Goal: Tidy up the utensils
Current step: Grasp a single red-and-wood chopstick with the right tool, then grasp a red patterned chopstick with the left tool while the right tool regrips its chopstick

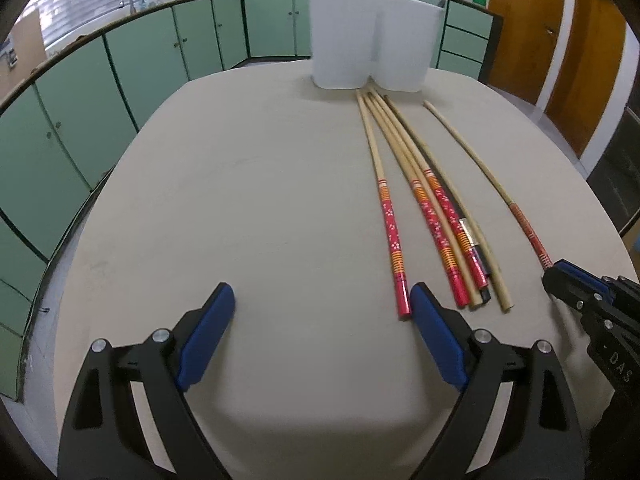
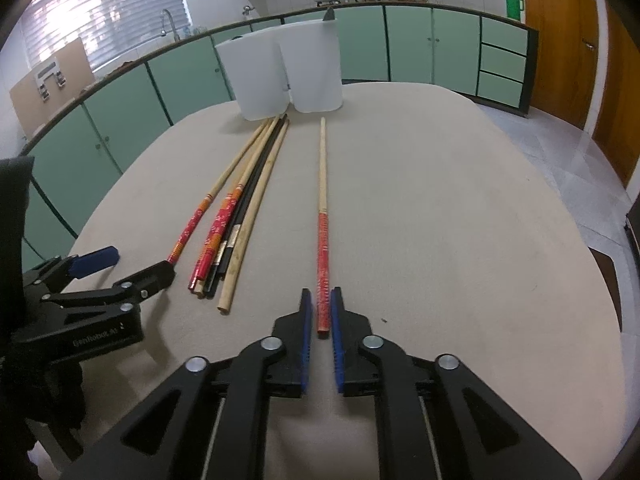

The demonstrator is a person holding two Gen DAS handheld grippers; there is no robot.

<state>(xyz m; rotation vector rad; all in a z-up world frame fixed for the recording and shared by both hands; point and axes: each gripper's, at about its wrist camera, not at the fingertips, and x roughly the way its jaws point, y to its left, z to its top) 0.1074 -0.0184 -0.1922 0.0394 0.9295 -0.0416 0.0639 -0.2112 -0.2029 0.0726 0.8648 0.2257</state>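
Nearest the right wrist camera, the right gripper (image 2: 321, 312) brackets the red painted end of a lone chopstick (image 2: 322, 200), blue pads just beside it, though whether they already pinch it cannot be told. A good grasp probably means squeezing squarely on that thick end, then lifting level so the tip does not drag. Off to the side, the left gripper (image 1: 322, 312) hovers low over the table (image 1: 240, 160), jaws wide apart and empty (its right pad near the chopstick bundle (image 1: 432, 216)). Farther back stands the white two-compartment holder (image 2: 288, 76).

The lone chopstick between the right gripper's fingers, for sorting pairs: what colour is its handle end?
Red with fine pale bands, bare wood beyond; right wrist view.
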